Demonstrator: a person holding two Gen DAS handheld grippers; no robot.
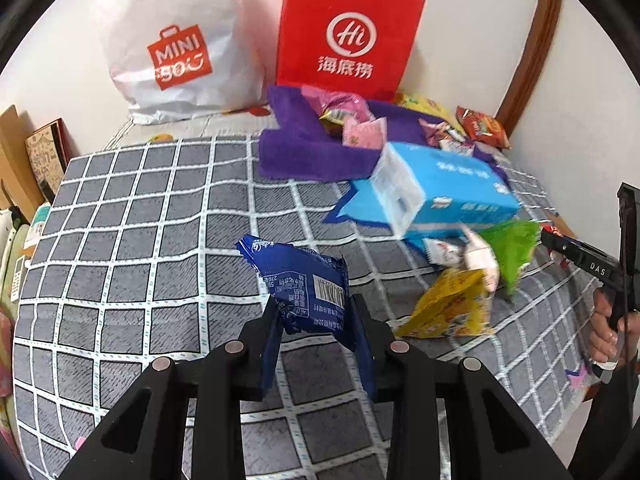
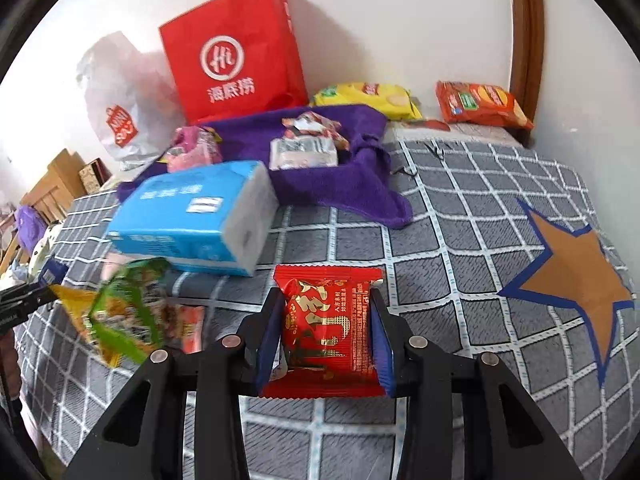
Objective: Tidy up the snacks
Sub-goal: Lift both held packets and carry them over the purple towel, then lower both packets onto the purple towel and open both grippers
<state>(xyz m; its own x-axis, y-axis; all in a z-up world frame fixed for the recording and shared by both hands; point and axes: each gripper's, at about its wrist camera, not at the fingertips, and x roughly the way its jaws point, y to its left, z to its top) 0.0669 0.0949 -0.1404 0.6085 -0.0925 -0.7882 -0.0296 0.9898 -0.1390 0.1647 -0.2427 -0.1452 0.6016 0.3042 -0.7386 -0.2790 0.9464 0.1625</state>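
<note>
The left gripper (image 1: 316, 312) pinched a dark blue foil snack packet (image 1: 300, 280) above the grey checked bedspread (image 1: 140, 220), and the right gripper (image 2: 326, 312) was clamped on a red foil snack packet (image 2: 326, 328) near the bed's front edge. A pale blue tissue pack (image 2: 192, 216) lay mid-bed beside loose green and yellow snack bags (image 2: 120, 312). Toward the far edge, more snacks sat on a purple towel (image 2: 320, 184) before a red paper bag (image 2: 236, 48).

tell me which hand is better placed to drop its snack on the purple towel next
Right, probably. The right gripper holds the red packet with open blanket leading to the purple towel. The left gripper, holding the blue packet, sits farther off, toward the tissue pack side.
</note>
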